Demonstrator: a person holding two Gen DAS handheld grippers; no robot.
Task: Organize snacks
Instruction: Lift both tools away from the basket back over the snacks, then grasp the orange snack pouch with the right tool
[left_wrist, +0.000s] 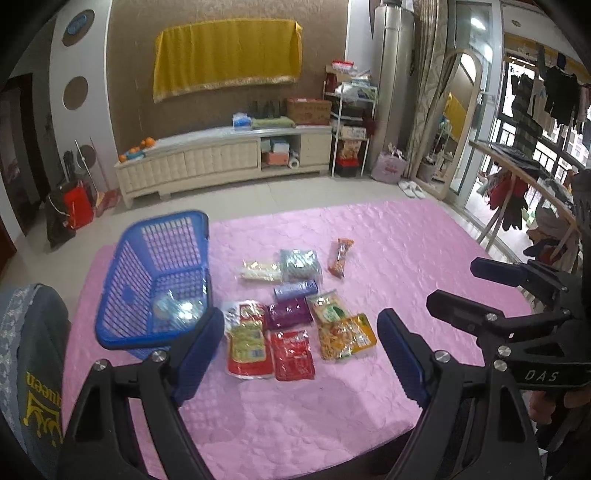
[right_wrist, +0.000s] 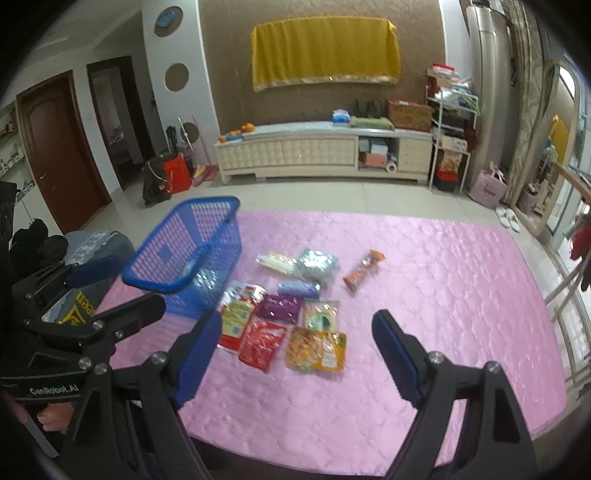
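Observation:
Several snack packets lie on a pink quilted cover (left_wrist: 406, 251): a red packet (left_wrist: 292, 355), a yellow-orange packet (left_wrist: 345, 336), a purple packet (left_wrist: 289, 314), a blue roll (left_wrist: 295, 289) and an orange bar (left_wrist: 340, 256). A blue plastic basket (left_wrist: 159, 277) stands left of them with one clear packet (left_wrist: 177, 310) inside. My left gripper (left_wrist: 301, 349) is open and empty, above the near packets. My right gripper (right_wrist: 295, 354) is open and empty, above the yellow-orange packet (right_wrist: 316, 350). The basket (right_wrist: 192, 251) is to its left.
A grey cushion (left_wrist: 33, 354) with yellow print sits at the cover's left edge. A cream TV cabinet (left_wrist: 221, 158) stands against the far wall across a tiled floor. A wooden clothes rack (left_wrist: 524, 184) stands right of the cover.

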